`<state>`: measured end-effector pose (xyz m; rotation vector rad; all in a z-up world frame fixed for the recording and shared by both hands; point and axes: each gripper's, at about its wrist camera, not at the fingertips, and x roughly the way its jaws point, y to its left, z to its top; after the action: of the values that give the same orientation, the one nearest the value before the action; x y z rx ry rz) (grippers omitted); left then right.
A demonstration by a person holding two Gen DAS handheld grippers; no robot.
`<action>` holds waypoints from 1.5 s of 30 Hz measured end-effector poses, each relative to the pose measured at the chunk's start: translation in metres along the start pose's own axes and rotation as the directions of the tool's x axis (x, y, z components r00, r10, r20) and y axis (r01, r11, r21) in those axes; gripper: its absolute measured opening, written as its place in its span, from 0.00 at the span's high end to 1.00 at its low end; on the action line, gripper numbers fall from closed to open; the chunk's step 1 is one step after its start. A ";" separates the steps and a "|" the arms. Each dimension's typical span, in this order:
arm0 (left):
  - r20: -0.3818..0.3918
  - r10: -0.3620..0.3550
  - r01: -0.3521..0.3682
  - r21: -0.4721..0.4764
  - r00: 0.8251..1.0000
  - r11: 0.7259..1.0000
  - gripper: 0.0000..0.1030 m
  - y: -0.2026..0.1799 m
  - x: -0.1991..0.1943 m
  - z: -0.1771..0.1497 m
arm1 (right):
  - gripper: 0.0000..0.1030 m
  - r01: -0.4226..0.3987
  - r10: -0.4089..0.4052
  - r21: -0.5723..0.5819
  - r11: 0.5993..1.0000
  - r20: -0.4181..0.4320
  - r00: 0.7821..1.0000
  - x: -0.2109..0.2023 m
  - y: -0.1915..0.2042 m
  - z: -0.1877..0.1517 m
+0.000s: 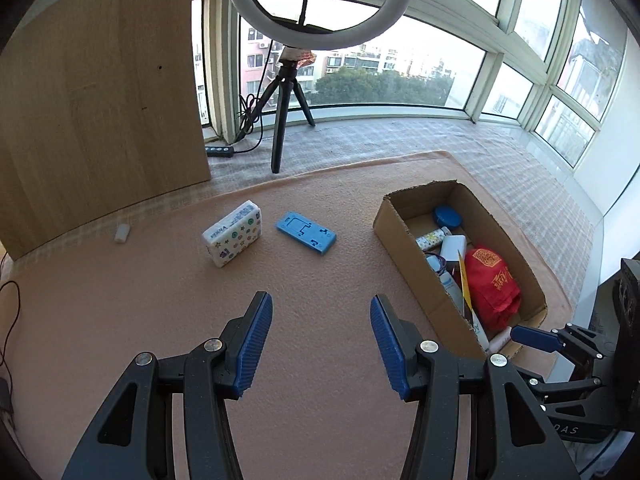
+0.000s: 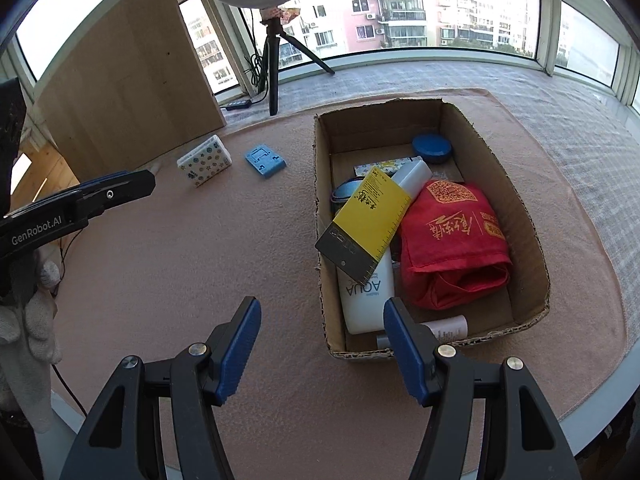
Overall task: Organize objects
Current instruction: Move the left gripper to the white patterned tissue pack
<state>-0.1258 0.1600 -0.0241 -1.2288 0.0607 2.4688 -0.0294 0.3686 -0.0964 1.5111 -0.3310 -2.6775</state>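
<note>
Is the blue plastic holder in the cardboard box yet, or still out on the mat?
Out. The blue plastic holder lies flat on the pink mat, between the tissue pack and the cardboard box, touching neither.

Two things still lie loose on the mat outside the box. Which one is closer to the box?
The blue plastic holder. It lies between the patterned tissue pack and the cardboard box; the pack sits farther left, nearer the wooden board.

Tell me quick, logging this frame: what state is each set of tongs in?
Left tongs: open, holding nothing, above the pink mat.
Right tongs: open, holding nothing, by the cardboard box.
</note>
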 end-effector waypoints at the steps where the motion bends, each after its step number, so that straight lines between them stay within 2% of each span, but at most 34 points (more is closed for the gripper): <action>1: 0.012 0.004 -0.004 -0.022 1.000 1.000 0.47 0.011 -0.006 0.001 | 0.42 -0.010 0.010 -0.009 1.000 0.001 1.000 0.001 0.006 0.003; 3: 0.029 0.009 -0.007 -0.063 1.000 0.998 0.47 0.033 -0.017 0.003 | 0.42 -0.024 0.024 -0.027 0.999 0.007 1.000 0.001 0.020 0.010; 10: 0.077 0.080 -0.071 -0.113 0.994 0.991 0.47 0.099 -0.049 0.024 | 0.42 -0.079 0.084 -0.087 0.993 0.054 0.995 -0.005 0.061 0.051; 17: 0.075 0.094 -0.085 -0.118 0.993 0.989 0.47 0.139 -0.043 0.073 | 0.42 -0.108 0.123 -0.146 0.983 0.098 0.988 -0.005 0.090 0.114; 20: 0.064 0.079 -0.070 -0.131 0.995 0.989 0.47 0.147 -0.022 0.092 | 0.42 -0.092 0.111 -0.157 0.983 0.112 0.988 0.004 0.098 0.140; 23: 0.020 0.060 -0.058 -0.108 0.998 0.992 0.47 0.143 0.012 0.101 | 0.42 -0.109 0.120 -0.130 0.986 0.081 0.989 0.023 0.095 0.157; 27: -0.060 0.042 -0.047 -0.093 0.997 0.995 0.47 0.132 0.071 0.104 | 0.42 -0.127 0.130 -0.070 0.989 0.039 0.991 0.046 0.086 0.161; 33: -0.154 -0.008 -0.014 -0.142 0.988 0.990 0.47 0.129 0.145 0.106 | 0.42 -0.125 0.125 -0.010 0.992 0.011 0.992 0.059 0.065 0.156; 37: -0.179 -0.016 -0.009 -0.137 0.984 0.991 0.54 0.124 0.166 0.104 | 0.42 -0.106 0.106 0.018 0.994 0.006 0.994 0.058 0.047 0.150; 39: -0.185 -0.014 -0.011 -0.132 0.983 0.991 0.62 0.121 0.172 0.104 | 0.42 -0.096 0.095 0.032 0.995 0.004 0.995 0.057 0.038 0.148; 45: -0.207 -0.032 0.010 -0.108 0.978 0.994 0.70 0.114 0.177 0.096 | 0.42 -0.093 0.093 0.056 0.994 -0.007 0.996 0.062 0.023 0.146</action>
<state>-0.3357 0.1301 -0.1167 -1.5231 -0.0285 2.3428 -0.1875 0.3601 -0.0709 1.4840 -0.4675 -2.6093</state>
